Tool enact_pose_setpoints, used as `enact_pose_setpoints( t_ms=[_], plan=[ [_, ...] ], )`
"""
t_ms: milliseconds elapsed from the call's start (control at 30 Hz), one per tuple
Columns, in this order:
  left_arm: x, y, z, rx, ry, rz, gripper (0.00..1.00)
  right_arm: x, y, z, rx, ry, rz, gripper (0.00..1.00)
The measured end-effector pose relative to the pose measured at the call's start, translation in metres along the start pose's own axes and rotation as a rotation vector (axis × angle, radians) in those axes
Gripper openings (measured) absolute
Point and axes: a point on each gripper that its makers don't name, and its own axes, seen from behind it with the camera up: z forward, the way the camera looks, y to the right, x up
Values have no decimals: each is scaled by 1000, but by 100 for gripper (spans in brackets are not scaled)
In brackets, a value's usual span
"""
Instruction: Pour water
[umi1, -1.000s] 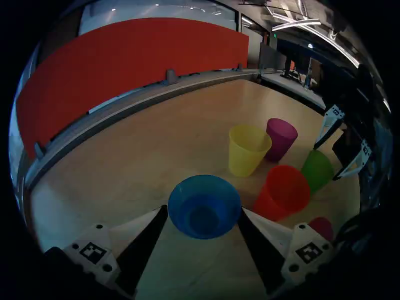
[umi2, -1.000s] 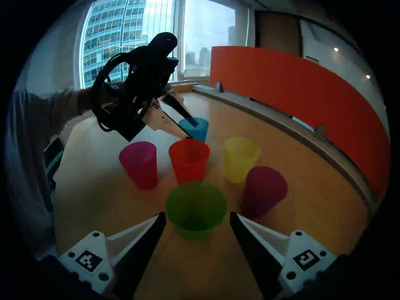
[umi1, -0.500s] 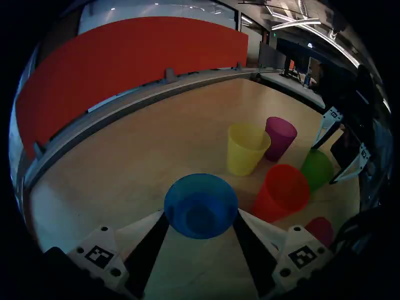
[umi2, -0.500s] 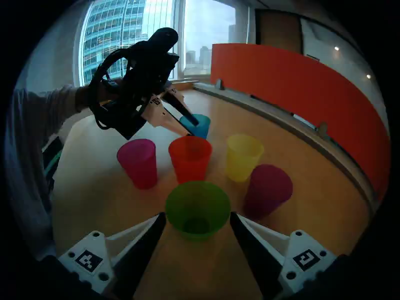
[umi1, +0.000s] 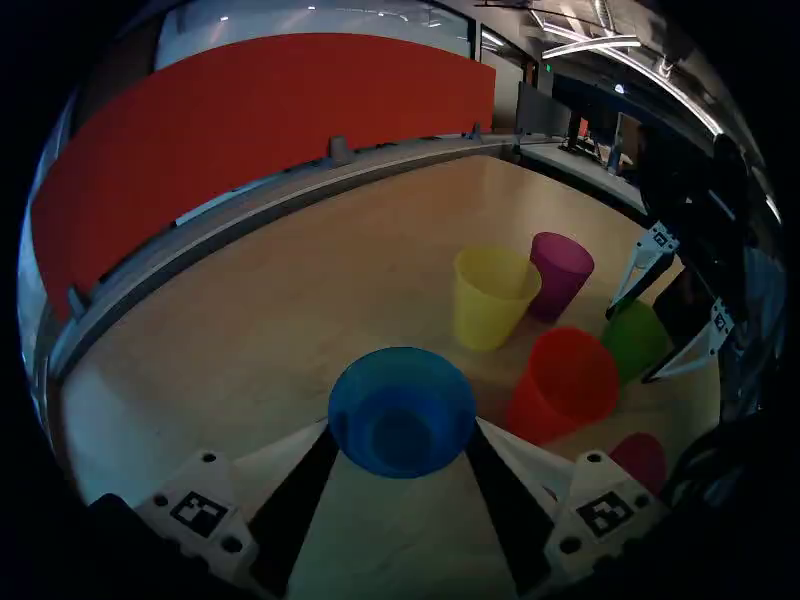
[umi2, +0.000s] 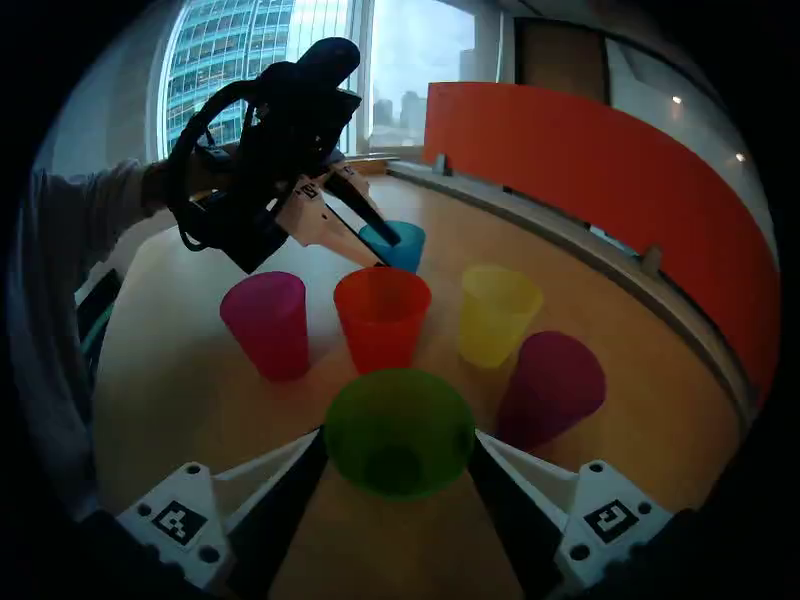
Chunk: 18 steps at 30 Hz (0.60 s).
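Observation:
A blue cup (umi1: 402, 410) sits between my left gripper's (umi1: 402, 440) fingers, which press on both of its sides; the right gripper view shows that blue cup (umi2: 395, 245) held behind the orange cup (umi2: 382, 315) by the left gripper (umi2: 372, 238). My right gripper (umi2: 398, 440) is open, and a green cup (umi2: 400, 432) stands upright between its fingers, its rim close to both. In the left gripper view the right gripper (umi1: 668, 312) flanks the green cup (umi1: 632, 338).
On the wooden table (umi2: 620, 400) stand a pink cup (umi2: 266, 325), a yellow cup (umi2: 497, 312) and a purple cup (umi2: 552, 388), close around the orange one. A red partition (umi1: 250, 110) lines the table's far edge. A person's sleeve (umi2: 60, 300) is at the left.
My right gripper has moved forward, so the green cup now sits between its fingers. The left gripper's fingers have closed slightly on the blue cup.

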Motion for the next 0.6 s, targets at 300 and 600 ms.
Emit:
enact_pose_setpoints(
  t_ms=[300, 600],
  plan=[
    [2, -2, -2, 9, 10, 1, 84, 0, -1, -2, -4, 9, -7, 91],
    [12, -2, -17, 16, 50, -12, 85, 8, 1, -13, -19, 36, 1, 91]
  ],
)
